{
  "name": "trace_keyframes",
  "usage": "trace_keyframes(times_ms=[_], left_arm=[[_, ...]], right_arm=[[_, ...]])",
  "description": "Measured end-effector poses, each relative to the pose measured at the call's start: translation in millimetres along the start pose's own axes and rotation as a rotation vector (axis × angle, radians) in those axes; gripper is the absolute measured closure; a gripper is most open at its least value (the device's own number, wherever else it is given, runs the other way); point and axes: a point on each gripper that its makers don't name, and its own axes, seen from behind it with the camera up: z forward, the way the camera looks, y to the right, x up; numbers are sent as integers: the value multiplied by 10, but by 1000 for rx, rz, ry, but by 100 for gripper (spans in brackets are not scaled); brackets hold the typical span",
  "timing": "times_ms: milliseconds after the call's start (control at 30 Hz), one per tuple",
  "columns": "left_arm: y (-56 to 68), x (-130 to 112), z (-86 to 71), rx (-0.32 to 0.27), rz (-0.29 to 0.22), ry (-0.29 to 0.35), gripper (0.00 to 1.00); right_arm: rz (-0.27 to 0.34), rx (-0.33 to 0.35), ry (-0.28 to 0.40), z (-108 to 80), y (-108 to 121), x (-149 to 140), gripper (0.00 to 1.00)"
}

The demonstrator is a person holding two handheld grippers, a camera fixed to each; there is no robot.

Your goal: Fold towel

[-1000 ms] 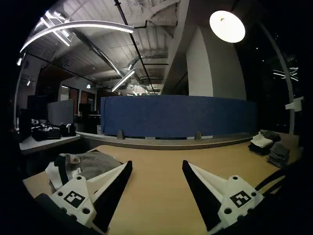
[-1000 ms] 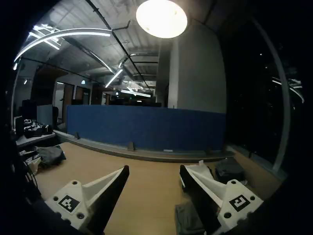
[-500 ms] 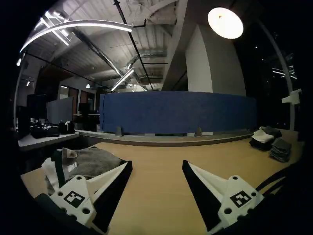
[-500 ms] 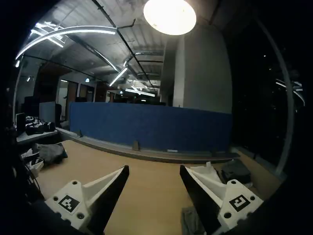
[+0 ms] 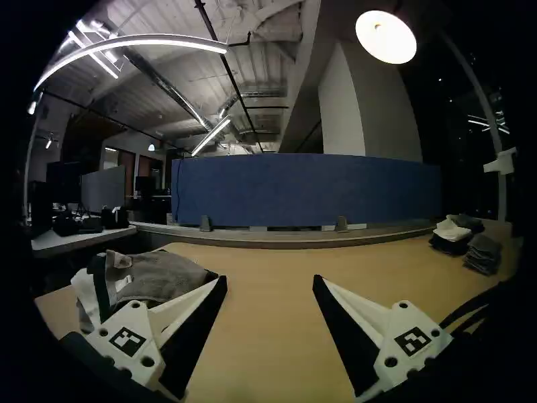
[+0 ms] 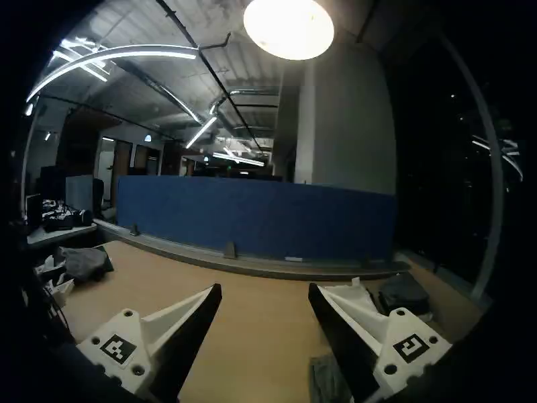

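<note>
In the left gripper view my left gripper (image 5: 270, 282) is open above the wooden table (image 5: 282, 269), with nothing between its white fingers. A loose heap of grey and white towels (image 5: 144, 279) lies just beyond its left finger. Folded towels (image 5: 466, 242) are stacked at the table's far right. In the right gripper view my right gripper (image 6: 265, 290) is open too and holds nothing. A grey folded towel (image 6: 403, 294) and a white one (image 6: 349, 290) lie behind its right finger. Another grey towel (image 6: 325, 376) lies low beside that finger. The loose heap (image 6: 80, 262) sits at the far left.
A blue partition screen (image 5: 302, 191) runs along the table's far edge, also the blue partition screen (image 6: 255, 218) in the right gripper view. A side desk with dark clutter (image 5: 80, 225) stands at the left. Bare tabletop stretches between the heap and the stacks.
Both grippers tilted slightly, so the table and towels moved a little in view. Both stayed open and took hold of nothing.
</note>
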Motion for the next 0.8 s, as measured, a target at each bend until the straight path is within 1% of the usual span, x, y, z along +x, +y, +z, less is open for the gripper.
trace_keyframes(times_ms=[167,367,600,800], left_arm=[[11,6,-1,0,3,-2,5],[14,21,-3,0,4,-2,5],[15,24,4,0,4,-2,5],[18,26,2,0,4,-2,5]], right_arm=[[10,0,8,-26,48,25,0],[24,-10,38,-91,167,129,0],[72,-35,72,-171,374,228,0],[115,-51,95,-225,550,155,0]])
